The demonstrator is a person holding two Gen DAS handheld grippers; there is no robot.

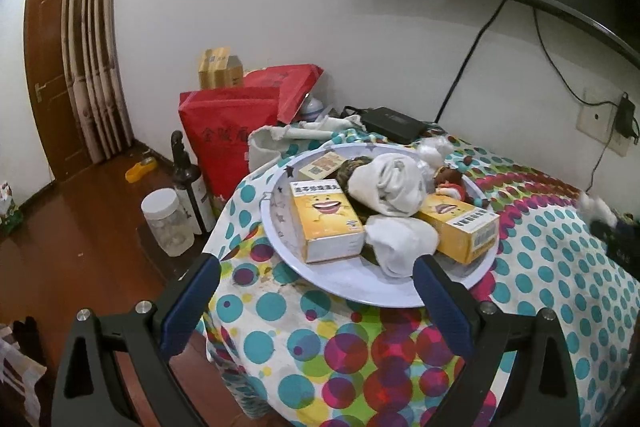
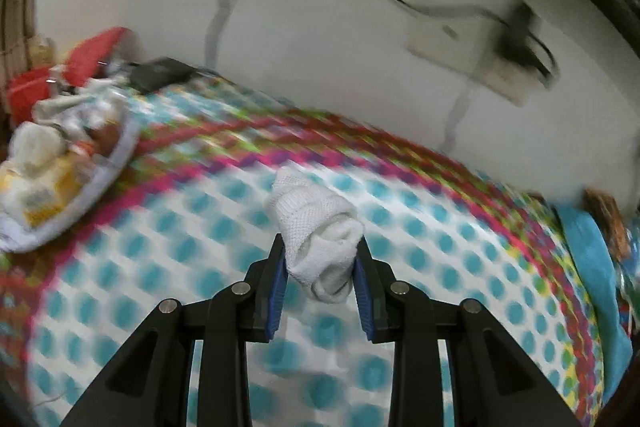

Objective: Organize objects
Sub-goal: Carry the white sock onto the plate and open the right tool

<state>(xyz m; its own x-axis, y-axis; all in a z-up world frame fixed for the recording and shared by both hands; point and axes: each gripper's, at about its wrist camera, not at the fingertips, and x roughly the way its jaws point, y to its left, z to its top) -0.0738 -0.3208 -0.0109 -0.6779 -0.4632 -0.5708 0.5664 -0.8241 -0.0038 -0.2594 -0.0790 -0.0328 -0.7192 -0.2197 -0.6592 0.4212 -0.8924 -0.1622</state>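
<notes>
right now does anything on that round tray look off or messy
Yes: the round white tray overhangs the table's near-left edge, and rolled white socks are heaped over the yellow cardboard boxes, one box tilted under them.

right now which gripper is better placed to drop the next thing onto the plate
Right. The right gripper is shut on a rolled white sock above the dotted cloth, ready to carry to the plate. The left gripper hangs open and empty at the plate's near rim.

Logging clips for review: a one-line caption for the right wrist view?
Right hand-held gripper shut on a rolled white sock above the dotted cloth, tray at left.
</notes>
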